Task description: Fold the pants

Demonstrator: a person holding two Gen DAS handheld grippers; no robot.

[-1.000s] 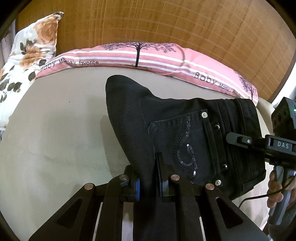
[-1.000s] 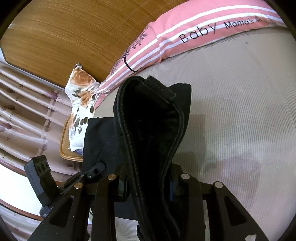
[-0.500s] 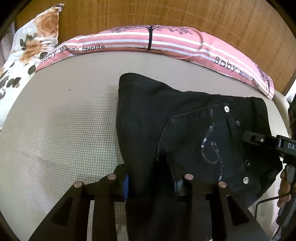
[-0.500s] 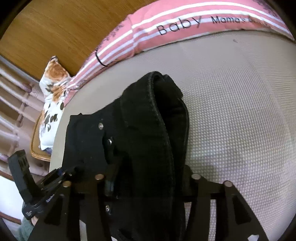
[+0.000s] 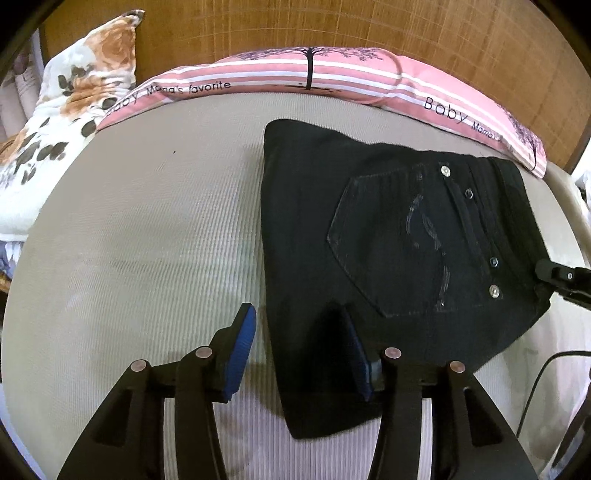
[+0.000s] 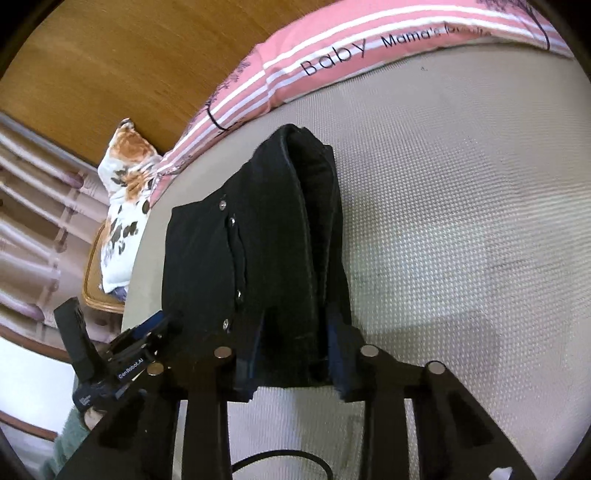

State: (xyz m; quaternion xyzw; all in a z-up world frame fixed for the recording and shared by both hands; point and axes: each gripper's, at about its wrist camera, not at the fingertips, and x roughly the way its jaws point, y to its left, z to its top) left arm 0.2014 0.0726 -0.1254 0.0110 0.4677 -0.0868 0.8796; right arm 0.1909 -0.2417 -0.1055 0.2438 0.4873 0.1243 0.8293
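At the far left of the left wrist view a flowered pillow leans against the wooden headboard, and a long pink striped pillow runs along the head of the beige mattress. To the right of the bare middle of the mattress lie the black pants, folded into a flat bundle with the back pocket and its metal studs facing up and the waistband toward the right. The left gripper sits at the bundle's near left corner with its jaws spread wide: the left blue pad is over bare mattress just beside the fabric edge, the right one over the cloth, and nothing is pinched between them. At the right edge of this view the tip of the right gripper meets the waistband.

In the right wrist view the left gripper shows at the lower left beside the bundle. The pants stretch away toward the pink pillow, the thick waistband edge standing up as a ridge. The right gripper has its jaws partly closed around this ridge, with cloth filling the gap between both pads. Bare mattress spreads out to the right.
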